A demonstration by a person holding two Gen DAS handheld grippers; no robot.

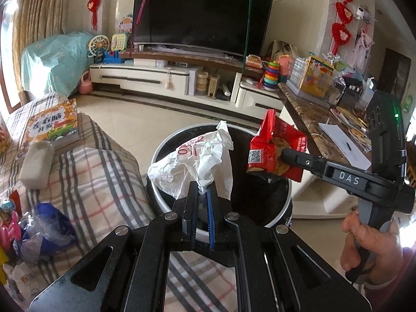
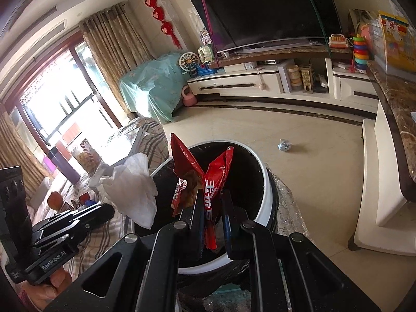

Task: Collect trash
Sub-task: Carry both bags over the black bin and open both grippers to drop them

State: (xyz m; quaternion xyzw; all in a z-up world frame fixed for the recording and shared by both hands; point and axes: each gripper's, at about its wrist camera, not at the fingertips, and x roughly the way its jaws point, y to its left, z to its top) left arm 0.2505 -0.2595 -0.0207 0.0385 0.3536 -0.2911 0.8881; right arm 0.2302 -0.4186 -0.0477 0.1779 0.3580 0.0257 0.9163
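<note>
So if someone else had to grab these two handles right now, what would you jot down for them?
Left claw: shut on the crumpled white paper, held above the bin.
Right claw: shut on the red snack packet, also over the bin's open mouth.
Done: both pieces picked up and carried to the bin.
Left: open both claws so they drop in. Then fetch the small crumpled wad lying on the floor beyond the bin. The plaid sofa beside the bin holds more clutter; check it for trash.

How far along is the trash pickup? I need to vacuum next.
Done: both pieces are picked up and over the bin. In hand: left claw pinches white paper; right claw pinches a red snack bag. Left: dropping both, plus a crumpled scrap on the floor.
</note>
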